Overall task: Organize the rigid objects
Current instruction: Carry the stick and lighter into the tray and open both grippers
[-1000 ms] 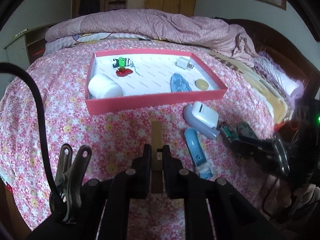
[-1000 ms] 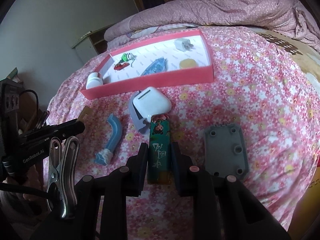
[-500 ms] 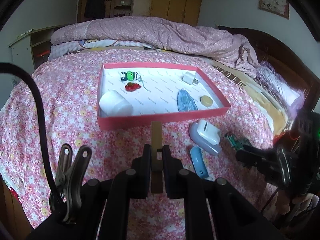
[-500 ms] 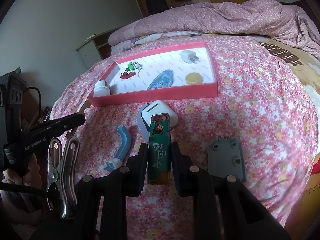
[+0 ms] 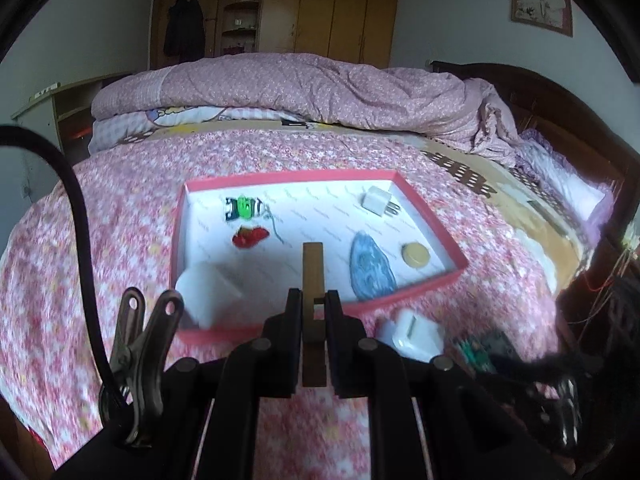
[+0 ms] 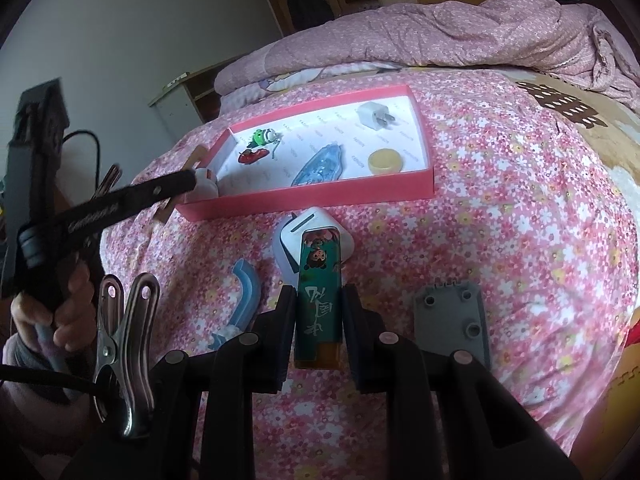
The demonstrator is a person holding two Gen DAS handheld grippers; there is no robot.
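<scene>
A pink tray [image 5: 412,287] [image 6: 320,196] lies on the flowered bedspread. It holds a white jar [image 5: 208,294], a green toy [image 5: 242,209], a red piece [image 5: 250,237], a blue boat shape [image 5: 370,266], a yellow disc [image 5: 415,254] and a white plug [image 5: 378,202]. My left gripper [image 5: 313,304] is shut on a wooden clothespin [image 5: 313,276] and holds it over the tray's near wall. It also shows in the right wrist view [image 6: 188,180] at the tray's left corner. My right gripper [image 6: 319,300] is shut on a green lighter [image 6: 319,288] above the bedspread.
On the bedspread in front of the tray lie a white and lilac charger box [image 6: 316,228] [image 5: 412,330], a blue curved handle [image 6: 244,300] and a grey plate [image 6: 452,320]. A rolled pink quilt [image 5: 300,88] lies behind the tray. A dark headboard [image 5: 560,112] stands at the right.
My left gripper has risen and moved forward with the clothespin, from the bedspread to the tray's near wall. My right gripper has lifted the lighter slightly and moved closer to the tray.
</scene>
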